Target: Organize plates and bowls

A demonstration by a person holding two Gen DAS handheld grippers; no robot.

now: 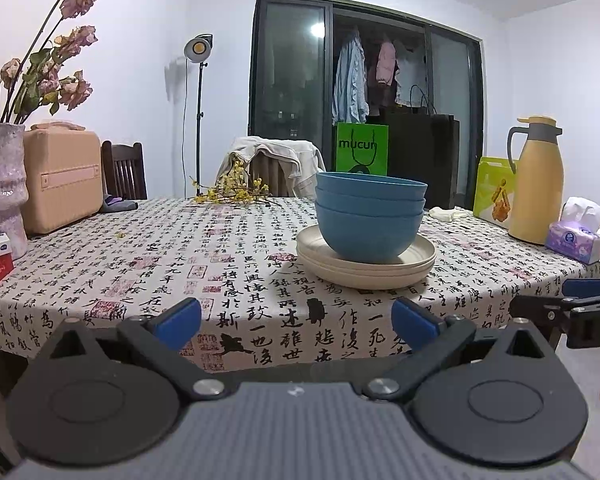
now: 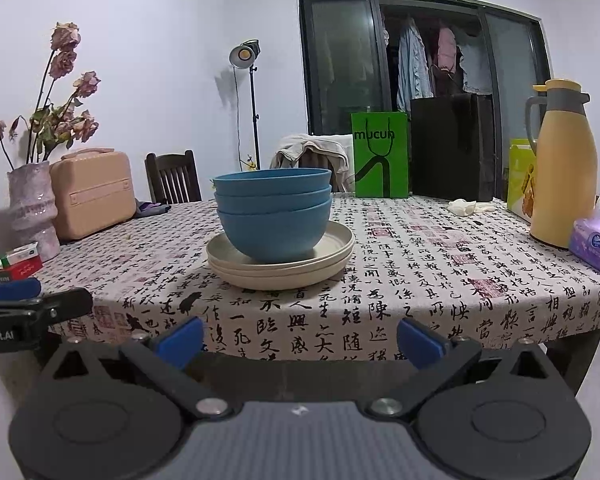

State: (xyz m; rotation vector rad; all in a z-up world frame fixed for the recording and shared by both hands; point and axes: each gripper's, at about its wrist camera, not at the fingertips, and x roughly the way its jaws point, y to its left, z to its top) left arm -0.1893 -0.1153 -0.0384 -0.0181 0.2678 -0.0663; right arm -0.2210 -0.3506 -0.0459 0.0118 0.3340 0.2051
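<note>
Calligraphy-print cloth covers the counter (image 1: 220,264) where, from left to right, I see my left gripper (image 1: 296,322) with fingers spread and empty, three blue bowls (image 1: 370,216) nested on three stacked cream plates (image 1: 366,268) at centre, and my right gripper (image 2: 298,338) likewise spread.

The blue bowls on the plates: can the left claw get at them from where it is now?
Probably yes: the left claw is open and empty, and only bare tablecloth lies before the blue bowls.
</note>
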